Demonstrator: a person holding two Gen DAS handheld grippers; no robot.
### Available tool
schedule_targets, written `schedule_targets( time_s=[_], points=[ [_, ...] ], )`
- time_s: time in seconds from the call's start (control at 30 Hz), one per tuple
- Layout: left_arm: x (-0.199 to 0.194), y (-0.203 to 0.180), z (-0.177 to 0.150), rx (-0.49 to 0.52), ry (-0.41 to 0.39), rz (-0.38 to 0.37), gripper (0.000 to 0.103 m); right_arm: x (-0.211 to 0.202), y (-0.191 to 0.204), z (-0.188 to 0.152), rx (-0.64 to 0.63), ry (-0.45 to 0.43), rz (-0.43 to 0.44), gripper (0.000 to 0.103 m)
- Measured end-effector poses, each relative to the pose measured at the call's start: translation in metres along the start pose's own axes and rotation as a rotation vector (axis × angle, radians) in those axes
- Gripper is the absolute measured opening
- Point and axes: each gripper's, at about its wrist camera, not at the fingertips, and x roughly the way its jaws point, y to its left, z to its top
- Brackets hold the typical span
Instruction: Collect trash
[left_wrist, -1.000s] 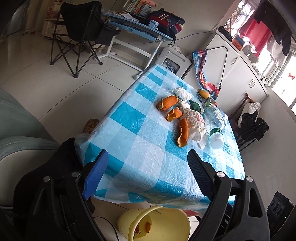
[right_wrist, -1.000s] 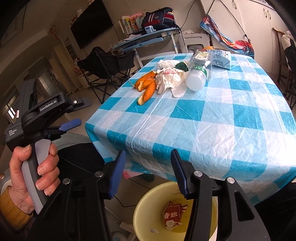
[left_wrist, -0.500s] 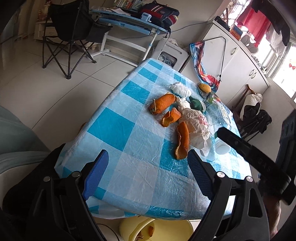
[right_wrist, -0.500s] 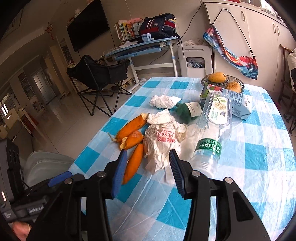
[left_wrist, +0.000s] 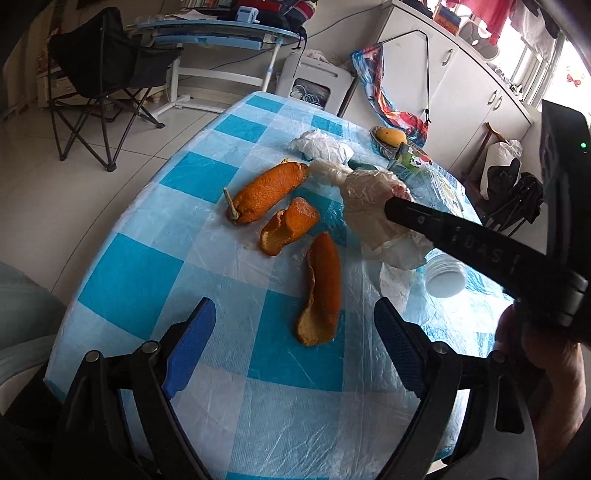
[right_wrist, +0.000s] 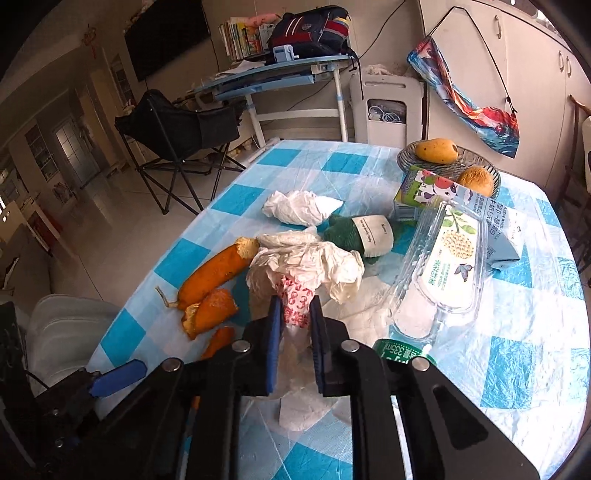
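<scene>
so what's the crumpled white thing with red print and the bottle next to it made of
Crumpled wrapper: thin paper or filmy plastic, matte-translucent, judging by its soft creases. It is pinched in the right gripper. Bottle: clear glossy plastic, see-through walls, with a printed label.

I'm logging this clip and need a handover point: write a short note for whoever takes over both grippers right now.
Right gripper: shut on the crumpled wrapper, which still lies on the table.
Left gripper: open, empty, hovering near the long orange peel.
On the table: two more peels, tissue wad, plastic bottle, milk carton.
Done: wrapper gripped.
Left: bin the wrapper, then clear the peels, tissue and packaging. No bin in view now.
</scene>
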Motion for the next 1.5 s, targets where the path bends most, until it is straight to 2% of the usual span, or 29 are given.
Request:
schedule_targets(
  time_s=[0.07,0.13,0.17,0.2,0.27,0.5,0.63,0.83,0.93,1.03,1.1,1.13,1.17,1.2,1.23,1.27,1.3,1.33,1.4,1.47,1.5],
  points=[
    [0.008,-0.007,0.005,0.025,0.002,0.017,0.081,-0.017,-0.003,0.002,0.014,-0.042,0.030,0.014],
    [0.013,-0.013,0.009,0.039,0.002,0.034,0.072,-0.031,-0.005,0.005,0.029,-0.069,0.077,0.014],
    [0.015,-0.015,0.011,0.049,0.002,0.037,0.060,-0.038,-0.005,0.005,0.032,-0.075,0.089,0.014],
    [0.017,-0.017,0.012,0.062,0.005,0.037,0.042,-0.044,-0.005,0.003,0.037,-0.079,0.106,0.014],
    [0.020,-0.019,0.014,0.072,0.030,0.001,0.018,-0.054,-0.007,0.000,0.051,-0.087,0.131,0.014],
    [-0.019,0.002,0.000,0.016,-0.005,-0.135,0.015,-0.093,-0.004,-0.036,0.071,-0.087,0.162,0.014],
    [-0.053,0.016,-0.021,-0.013,-0.014,-0.173,0.015,-0.115,0.013,-0.071,0.030,-0.050,0.168,0.014],
    [-0.097,0.016,-0.067,-0.002,0.001,-0.226,0.015,-0.132,0.040,-0.133,-0.045,0.078,0.161,0.015],
    [-0.103,0.003,-0.094,0.033,0.042,-0.247,0.015,-0.129,0.042,-0.161,-0.051,0.156,0.143,0.016],
    [-0.096,-0.010,-0.118,0.068,0.118,-0.249,0.015,-0.120,0.037,-0.185,-0.023,0.229,0.109,0.017],
    [-0.089,-0.022,-0.134,0.108,0.178,-0.246,0.016,-0.116,0.032,-0.198,0.006,0.274,0.081,0.023],
    [-0.085,-0.025,-0.141,0.127,0.209,-0.236,0.016,-0.117,0.029,-0.200,0.026,0.269,0.060,0.033],
    [-0.082,-0.027,-0.147,0.139,0.227,-0.221,0.017,-0.121,0.024,-0.199,0.050,0.251,0.049,0.035],
    [-0.081,-0.027,-0.151,0.146,0.239,-0.207,0.023,-0.127,0.020,-0.197,0.077,0.226,0.043,0.038],
    [-0.082,-0.025,-0.153,0.146,0.243,-0.193,0.028,-0.133,0.016,-0.196,0.102,0.198,0.031,0.045],
    [-0.084,-0.022,-0.152,0.135,0.233,-0.181,0.039,-0.139,0.012,-0.196,0.123,0.169,0.015,0.050],
    [-0.090,-0.017,-0.149,0.120,0.207,-0.172,0.049,-0.144,0.008,-0.195,0.141,0.140,0.004,0.056],
    [-0.097,-0.012,-0.146,0.103,0.169,-0.164,0.054,-0.148,0.004,-0.196,0.160,0.111,0.000,0.059],
    [-0.111,-0.004,-0.137,0.076,0.082,-0.124,0.076,-0.154,-0.003,-0.198,0.209,0.067,-0.016,0.063],
    [-0.121,0.005,-0.132,0.052,0.000,-0.067,0.085,-0.156,-0.012,-0.200,0.284,0.029,-0.046,0.067],
    [-0.124,0.011,-0.130,0.041,-0.024,-0.045,0.086,-0.155,-0.016,-0.200,0.324,0.016,-0.055,0.069]
  ],
)
